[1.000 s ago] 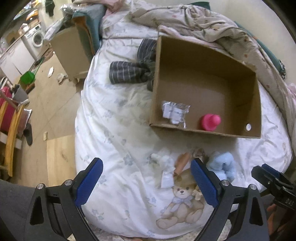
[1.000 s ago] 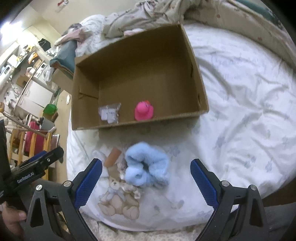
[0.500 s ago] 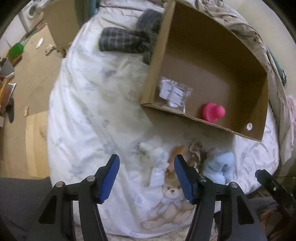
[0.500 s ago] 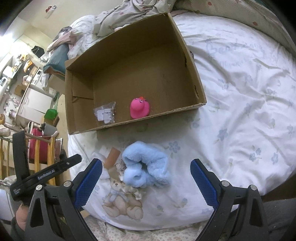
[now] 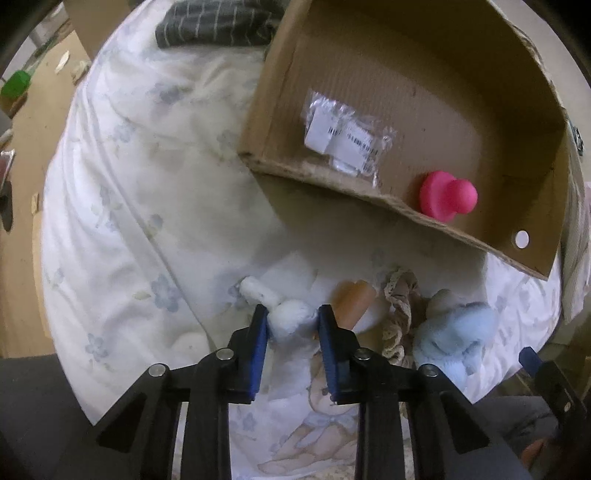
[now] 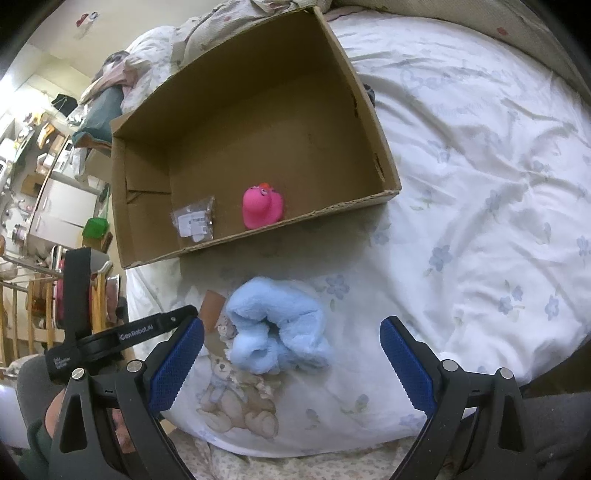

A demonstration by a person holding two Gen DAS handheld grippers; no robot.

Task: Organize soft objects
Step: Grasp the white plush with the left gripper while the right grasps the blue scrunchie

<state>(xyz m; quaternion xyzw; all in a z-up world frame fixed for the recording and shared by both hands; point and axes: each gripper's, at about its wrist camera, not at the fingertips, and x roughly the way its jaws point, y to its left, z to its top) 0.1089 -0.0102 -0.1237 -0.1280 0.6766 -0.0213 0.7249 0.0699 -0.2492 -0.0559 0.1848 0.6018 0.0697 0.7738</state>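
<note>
My left gripper point(image 5: 291, 317) is shut on a white fluffy toy point(image 5: 286, 319) lying on the bed in front of the cardboard box point(image 5: 332, 188). Beside it lie an orange-and-white soft thing point(image 5: 356, 301), a lace scrunchie point(image 5: 400, 314) and a light blue fluffy scrunchie point(image 5: 452, 338). My right gripper point(image 6: 291, 339) is open just above the blue scrunchie point(image 6: 277, 332), one finger on each side and apart from it. The box point(image 6: 384, 162) holds a pink duck point(image 6: 260, 206) and a clear plastic packet point(image 6: 194, 221).
The bed has a white flowered quilt point(image 6: 480, 184) with a teddy bear print point(image 6: 236, 398) near the front edge. Dark striped clothing point(image 5: 214, 26) lies left of the box. A rumpled blanket point(image 6: 229, 14) lies behind it. Furniture stands on the floor at the left.
My left gripper moved down and forward and closed its fingers on the white fluffy toy. My right gripper dropped a little closer to the blue scrunchie, still open.
</note>
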